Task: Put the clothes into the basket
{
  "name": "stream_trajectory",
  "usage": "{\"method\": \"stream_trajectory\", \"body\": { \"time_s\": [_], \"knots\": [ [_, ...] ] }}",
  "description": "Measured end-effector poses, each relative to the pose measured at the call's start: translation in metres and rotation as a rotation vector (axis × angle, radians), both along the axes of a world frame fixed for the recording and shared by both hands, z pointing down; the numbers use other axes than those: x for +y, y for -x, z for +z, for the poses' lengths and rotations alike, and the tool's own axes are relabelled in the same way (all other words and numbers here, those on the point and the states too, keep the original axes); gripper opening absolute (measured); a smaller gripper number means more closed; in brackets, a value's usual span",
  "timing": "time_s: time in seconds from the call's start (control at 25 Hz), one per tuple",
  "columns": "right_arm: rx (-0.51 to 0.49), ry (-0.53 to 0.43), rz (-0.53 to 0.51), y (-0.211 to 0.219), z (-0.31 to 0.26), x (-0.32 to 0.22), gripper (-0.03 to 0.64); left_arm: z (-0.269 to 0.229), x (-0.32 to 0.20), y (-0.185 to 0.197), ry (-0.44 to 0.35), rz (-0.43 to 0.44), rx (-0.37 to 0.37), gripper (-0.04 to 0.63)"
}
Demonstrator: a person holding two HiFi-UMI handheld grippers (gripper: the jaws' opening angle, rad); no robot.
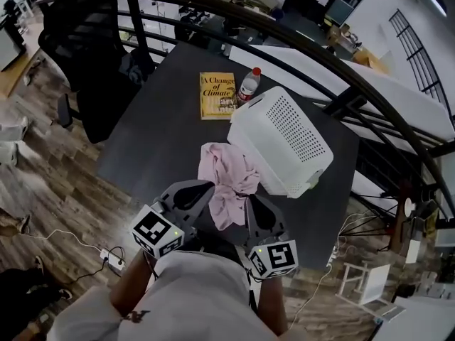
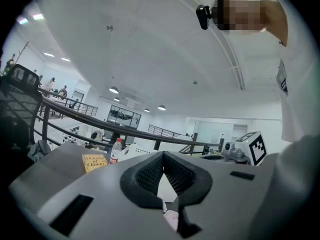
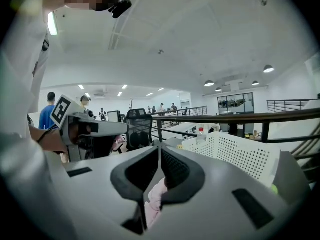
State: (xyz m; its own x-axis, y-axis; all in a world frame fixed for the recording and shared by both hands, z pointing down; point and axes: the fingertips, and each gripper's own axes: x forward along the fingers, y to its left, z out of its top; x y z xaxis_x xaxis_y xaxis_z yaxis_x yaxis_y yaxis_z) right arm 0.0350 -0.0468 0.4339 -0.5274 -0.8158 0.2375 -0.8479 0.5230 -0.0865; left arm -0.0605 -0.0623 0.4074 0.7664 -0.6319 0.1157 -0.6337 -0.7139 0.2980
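Note:
A crumpled pink garment (image 1: pixel 229 180) lies on the dark table (image 1: pixel 163 141), touching the left side of the white perforated basket (image 1: pixel 283 139). My left gripper (image 1: pixel 210 185) sits at the garment's near left edge and my right gripper (image 1: pixel 250 199) at its near right edge, with a pink fold hanging between them. In the left gripper view the jaws (image 2: pixel 163 154) meet at the tips, and pink cloth (image 2: pixel 171 219) shows below them. The right gripper's jaws (image 3: pixel 159 145) are also shut, with pink cloth (image 3: pixel 156 196) underneath and the basket (image 3: pixel 235 151) to the right.
A yellow book (image 1: pixel 217 94) and a red-capped plastic bottle (image 1: pixel 248 84) lie at the table's far side, behind the basket. A dark curved railing (image 1: pixel 298 41) runs beyond the table. A black office chair (image 1: pixel 92 55) stands at the left, with cables on the wooden floor.

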Motion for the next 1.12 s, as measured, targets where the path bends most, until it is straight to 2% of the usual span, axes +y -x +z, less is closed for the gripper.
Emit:
{"method": "stream_trajectory", "body": {
  "time_s": [0.36,0.68,0.92,1.12],
  "knots": [
    [0.059,0.13,-0.083,-0.004,0.049,-0.027,0.02,0.018,-0.009,-0.004,0.03,-0.074,-0.031,0.005],
    [0.187,0.246,-0.205,0.015,0.108,-0.038,0.041,0.035,-0.008,-0.002,0.069,-0.129,-0.061,0.005],
    [0.316,0.319,-0.317,0.032,0.154,-0.033,0.14,0.041,-0.008,0.004,0.089,-0.164,-0.079,0.005],
    [0.423,0.417,-0.405,0.044,0.188,-0.021,0.283,0.045,-0.008,0.01,0.104,-0.194,-0.09,0.005]
  ]
}}
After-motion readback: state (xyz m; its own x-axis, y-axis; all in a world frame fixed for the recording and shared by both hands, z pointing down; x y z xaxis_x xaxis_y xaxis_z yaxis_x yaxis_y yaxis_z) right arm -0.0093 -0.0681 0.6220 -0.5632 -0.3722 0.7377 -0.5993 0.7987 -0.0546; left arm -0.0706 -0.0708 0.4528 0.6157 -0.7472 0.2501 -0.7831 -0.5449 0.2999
